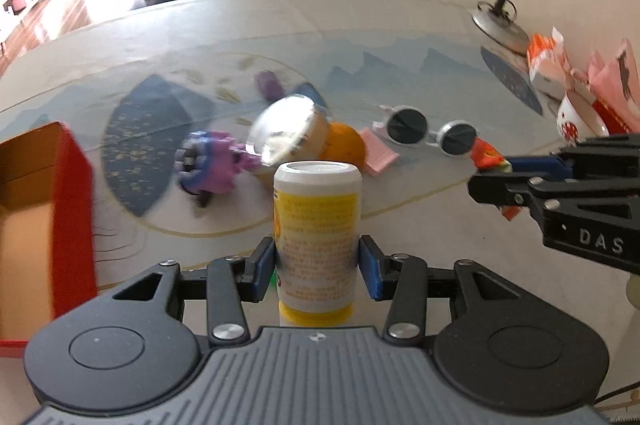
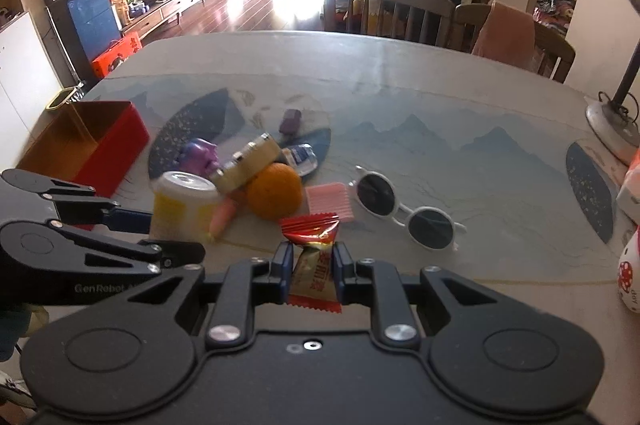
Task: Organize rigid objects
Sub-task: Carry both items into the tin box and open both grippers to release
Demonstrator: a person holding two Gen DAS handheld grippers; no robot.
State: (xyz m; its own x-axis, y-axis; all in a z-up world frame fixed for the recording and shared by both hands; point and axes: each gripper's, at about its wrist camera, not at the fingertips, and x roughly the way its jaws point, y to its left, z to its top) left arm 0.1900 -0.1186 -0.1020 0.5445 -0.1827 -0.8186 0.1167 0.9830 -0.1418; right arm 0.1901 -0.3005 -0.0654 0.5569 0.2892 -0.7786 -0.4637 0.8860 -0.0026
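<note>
My left gripper (image 1: 317,267) is shut on a white and yellow bottle (image 1: 316,237) and holds it upright above the table; it also shows in the right wrist view (image 2: 182,207). My right gripper (image 2: 312,265) is shut on a red candy wrapper (image 2: 313,257), also seen in the left wrist view (image 1: 490,161). On the table lie a purple toy (image 1: 208,165), a round tin (image 2: 246,163), an orange (image 2: 274,191), a pink comb (image 2: 330,203) and white sunglasses (image 2: 404,211). An open red box (image 2: 86,141) stands at the left.
A desk lamp (image 1: 504,21) stands at the back right. A bowl (image 1: 578,121) and snack packs (image 1: 546,61) sit at the right edge. Chairs (image 2: 390,11) stand behind the table. A small purple item (image 2: 291,122) and a blue-white packet (image 2: 301,156) lie behind the pile.
</note>
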